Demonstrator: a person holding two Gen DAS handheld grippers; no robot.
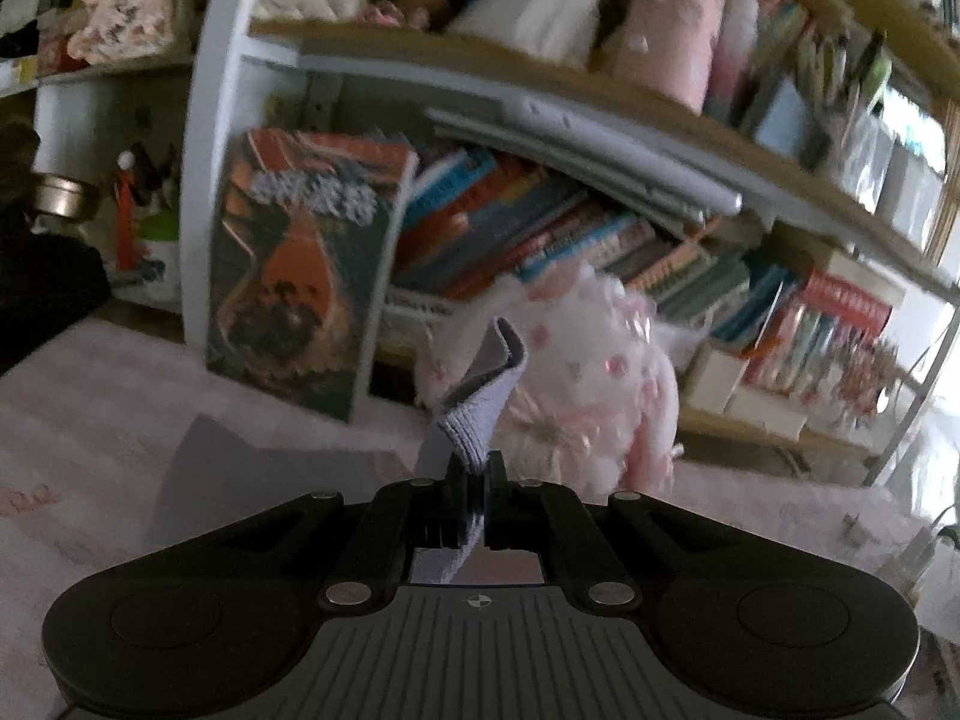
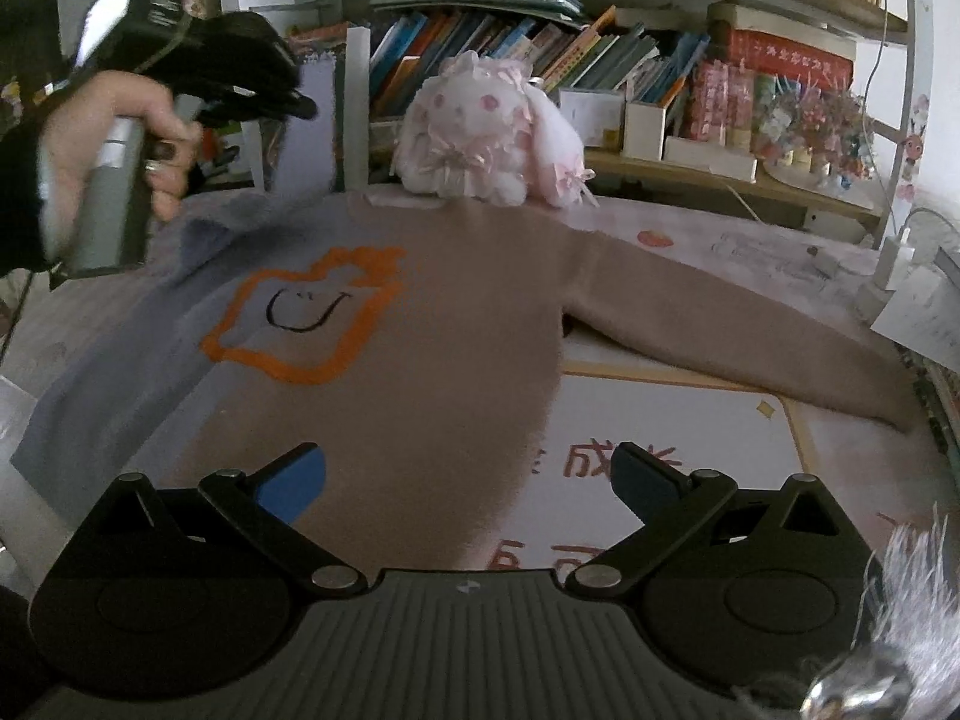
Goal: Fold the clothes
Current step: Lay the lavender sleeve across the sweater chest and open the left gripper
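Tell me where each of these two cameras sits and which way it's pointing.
Left wrist: sits on the left gripper, raised, facing the bookshelf; own fingers shut on the sweater's blue-grey cuff.
Right wrist: sits on the right gripper, low over the sweater, facing the bookshelf; own open fingers show, plus the person's left hand holding the left gripper.
Shared: the sweater, the pink plush bunny and the bookshelf.

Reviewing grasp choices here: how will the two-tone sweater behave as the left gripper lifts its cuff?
Probably floppy: the cuff droops over the shut left gripper. The sweater lies flat and limp, so it should trail and sag. Its fuzzy knit likely grips rather than slips.
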